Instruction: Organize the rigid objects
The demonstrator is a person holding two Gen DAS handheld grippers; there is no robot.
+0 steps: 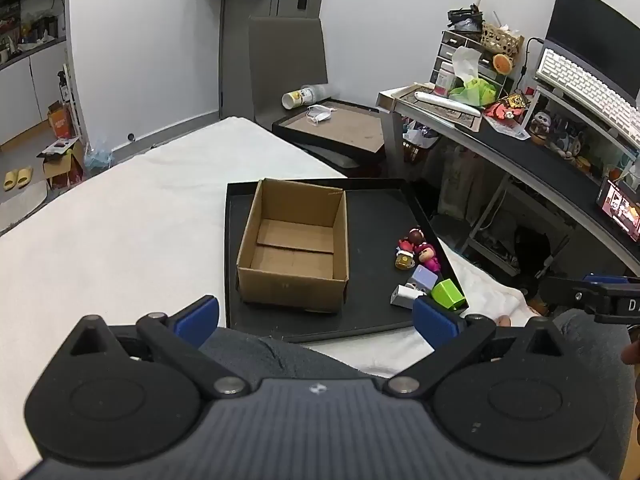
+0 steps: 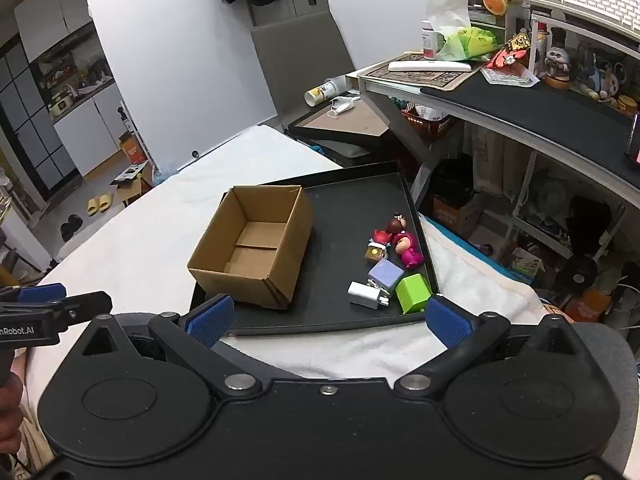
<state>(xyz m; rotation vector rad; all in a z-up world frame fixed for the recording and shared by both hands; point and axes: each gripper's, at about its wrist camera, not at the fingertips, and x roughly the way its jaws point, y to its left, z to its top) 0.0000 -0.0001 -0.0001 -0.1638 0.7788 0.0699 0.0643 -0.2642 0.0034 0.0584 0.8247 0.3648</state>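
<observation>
My left tongs (image 1: 316, 316) and right tongs (image 2: 328, 318) gape wide, empty, near the tray (image 2: 344, 200); toys (image 2: 400, 236) lie right of its box (image 2: 256, 248).

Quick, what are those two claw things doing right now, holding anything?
Left gripper: open, holding nothing.
Right gripper: open, holding nothing.

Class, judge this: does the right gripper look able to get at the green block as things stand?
Probably yes: the right gripper is open and empty, and the green block lies uncovered near the tray's front corner.
</observation>
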